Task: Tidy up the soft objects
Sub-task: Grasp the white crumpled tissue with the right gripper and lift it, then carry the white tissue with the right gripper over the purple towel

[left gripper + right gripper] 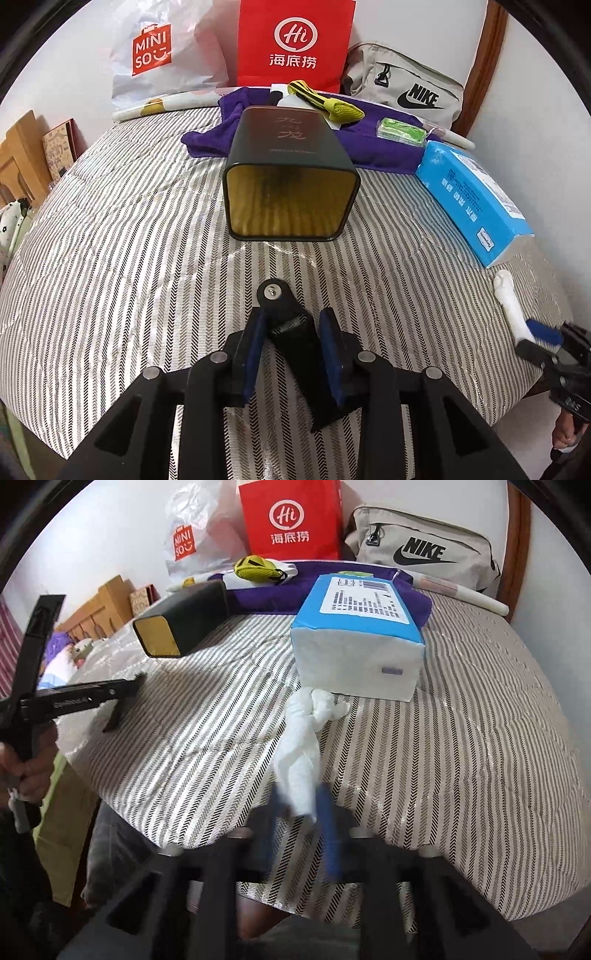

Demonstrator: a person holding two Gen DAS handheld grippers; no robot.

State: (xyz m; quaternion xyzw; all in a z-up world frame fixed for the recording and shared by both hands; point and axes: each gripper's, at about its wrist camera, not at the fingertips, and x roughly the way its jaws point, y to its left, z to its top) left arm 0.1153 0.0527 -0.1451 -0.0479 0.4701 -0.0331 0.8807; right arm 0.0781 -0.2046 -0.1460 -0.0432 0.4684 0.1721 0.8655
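Two grippers: the right gripper (301, 812) stands parted around twisted tissue (301, 753), seemingly destined for the sideways tin (290, 177) mid-frame, while the left gripper (293, 354) pinches a black clip (291, 328).

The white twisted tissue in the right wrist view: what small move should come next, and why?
Probably close the right tool firmly on the white tissue. Its near end sits between the blurred fingers, so the grip is unclear, while its far end lies by the blue tissue pack. The black tin lies open-mouthed to the left, a likely destination.
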